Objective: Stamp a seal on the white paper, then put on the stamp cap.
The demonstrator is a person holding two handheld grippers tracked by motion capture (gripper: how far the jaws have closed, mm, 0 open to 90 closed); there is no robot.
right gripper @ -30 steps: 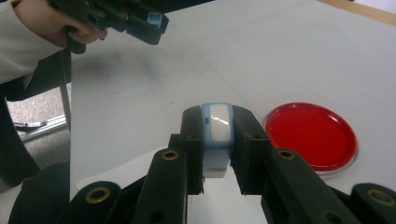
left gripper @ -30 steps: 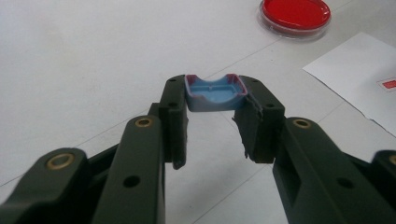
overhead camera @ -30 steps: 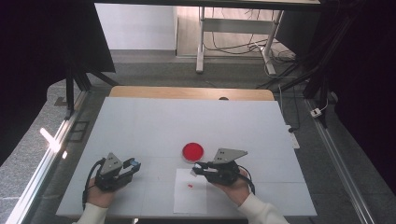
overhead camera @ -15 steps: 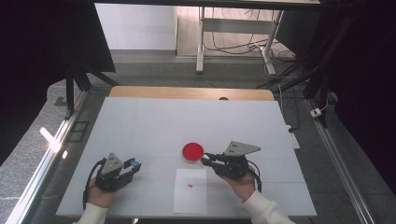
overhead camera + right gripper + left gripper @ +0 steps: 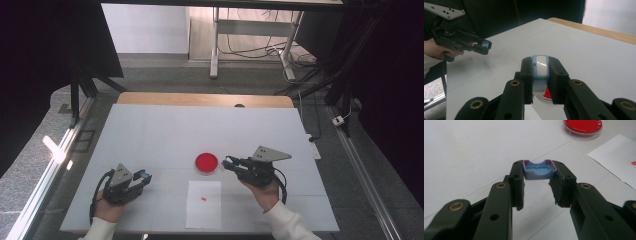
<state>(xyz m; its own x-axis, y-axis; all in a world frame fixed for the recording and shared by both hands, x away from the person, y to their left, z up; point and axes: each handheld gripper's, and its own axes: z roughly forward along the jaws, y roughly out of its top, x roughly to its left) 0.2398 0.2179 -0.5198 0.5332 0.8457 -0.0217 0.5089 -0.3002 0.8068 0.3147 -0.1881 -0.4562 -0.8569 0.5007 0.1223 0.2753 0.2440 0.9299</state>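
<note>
My left gripper point(image 5: 141, 176) rests near the table's front left, shut on a small blue cap-like piece point(image 5: 538, 170) with purple edges, pinched between the jaw tips point(image 5: 537, 176). My right gripper point(image 5: 230, 163) is held just right of a red-filled round dish point(image 5: 206, 163) and is shut on a light blue piece with a white face point(image 5: 541, 65). In the right gripper view the dish point(image 5: 546, 94) shows right below the jaws point(image 5: 541, 72). The left gripper point(image 5: 482, 46) with its blue piece appears farther off there.
A white sheet of paper point(image 5: 204, 205) with a small red mark point(image 5: 203, 199) lies near the front edge, between the two hands. The white table point(image 5: 200, 130) stretches far beyond the dish to a wooden strip point(image 5: 200, 99) at the back.
My right gripper has moved away from the person, off the paper's right edge, up to the right side of the red dish. The left gripper has stayed put.
</note>
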